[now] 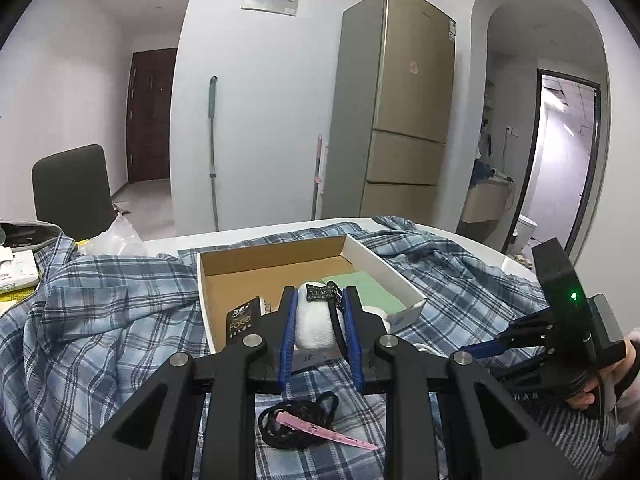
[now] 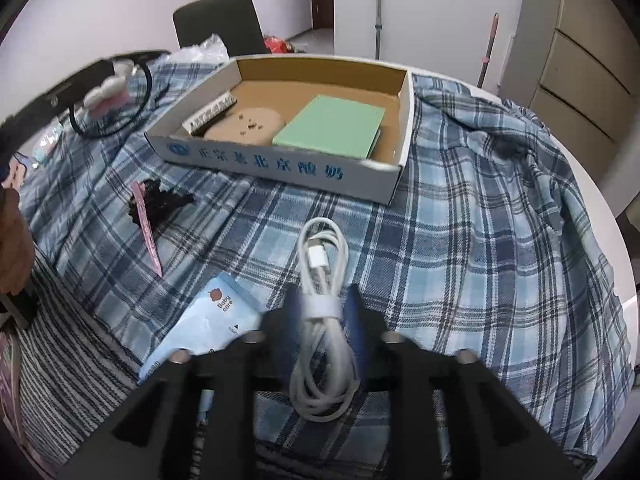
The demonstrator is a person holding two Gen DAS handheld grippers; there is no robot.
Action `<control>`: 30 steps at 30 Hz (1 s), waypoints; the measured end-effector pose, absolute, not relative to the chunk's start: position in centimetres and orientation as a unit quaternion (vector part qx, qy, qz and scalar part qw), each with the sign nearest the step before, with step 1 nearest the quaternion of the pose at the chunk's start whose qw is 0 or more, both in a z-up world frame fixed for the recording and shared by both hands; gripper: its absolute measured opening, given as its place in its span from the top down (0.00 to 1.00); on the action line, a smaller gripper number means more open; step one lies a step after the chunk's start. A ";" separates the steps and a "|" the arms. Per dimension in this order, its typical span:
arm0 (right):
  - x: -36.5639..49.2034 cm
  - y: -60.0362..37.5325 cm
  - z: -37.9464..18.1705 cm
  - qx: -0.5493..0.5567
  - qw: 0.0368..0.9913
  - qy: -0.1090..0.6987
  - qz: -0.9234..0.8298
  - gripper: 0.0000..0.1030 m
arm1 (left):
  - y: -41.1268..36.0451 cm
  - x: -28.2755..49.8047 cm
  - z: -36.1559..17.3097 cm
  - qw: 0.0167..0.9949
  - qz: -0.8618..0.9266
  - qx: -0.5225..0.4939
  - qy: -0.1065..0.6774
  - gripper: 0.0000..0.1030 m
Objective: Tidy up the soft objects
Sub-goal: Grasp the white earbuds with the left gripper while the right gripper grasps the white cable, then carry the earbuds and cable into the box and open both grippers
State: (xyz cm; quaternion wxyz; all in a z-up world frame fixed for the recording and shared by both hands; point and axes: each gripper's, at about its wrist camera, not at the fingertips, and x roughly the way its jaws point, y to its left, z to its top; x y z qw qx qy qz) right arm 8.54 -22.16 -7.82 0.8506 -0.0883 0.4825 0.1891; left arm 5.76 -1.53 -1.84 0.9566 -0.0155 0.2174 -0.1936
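On a plaid cloth [image 2: 460,220], a cardboard box [image 2: 280,168] already holds a green pad [image 2: 332,126], a tan disc [image 2: 244,126] and a small packet. The left gripper [image 1: 318,320] is clamped on a white plush toy [image 1: 314,328] above the box's near edge. The right gripper [image 2: 322,312] has its jaws apart around a coiled white cable [image 2: 322,280], not visibly squeezing; a black hair tie [image 1: 298,420], pink clip [image 1: 328,434] and wipes packet [image 2: 204,328] still lie outside.

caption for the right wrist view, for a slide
Right gripper straddling a coiled white charging cable on plaid cloth, cardboard box beyond.
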 end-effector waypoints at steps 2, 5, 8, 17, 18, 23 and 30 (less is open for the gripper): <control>8.8 -22.0 -8.3 -0.091 0.847 0.491 0.184 0.57 | -1.6 5.8 -2.1 0.957 -0.190 -0.012 0.220 0.77; 9.0 -22.0 -8.6 -0.092 0.844 0.497 0.180 0.63 | -1.7 6.0 -2.2 0.956 -0.191 -0.012 0.223 0.77; 8.8 -21.8 -8.8 -0.101 0.842 0.499 0.179 0.80 | -1.6 5.9 -2.0 0.958 -0.184 -0.015 0.221 0.77; 6.9 -21.9 -6.0 -0.101 0.882 0.423 0.183 0.80 | -1.1 5.6 -1.8 0.962 -0.176 -0.023 0.207 0.77; 6.8 -22.0 -5.7 -0.100 0.886 0.414 0.181 0.80 | -1.2 5.5 -1.8 0.963 -0.176 -0.022 0.204 0.77; 6.4 -22.3 -4.2 -0.079 0.907 0.376 0.175 0.80 | -1.2 4.9 -1.5 0.967 -0.172 -0.017 0.188 0.77; 8.0 -20.6 -1.1 -0.053 0.946 0.279 0.157 0.80 | -1.1 4.8 -1.4 0.969 -0.164 -0.016 0.183 0.77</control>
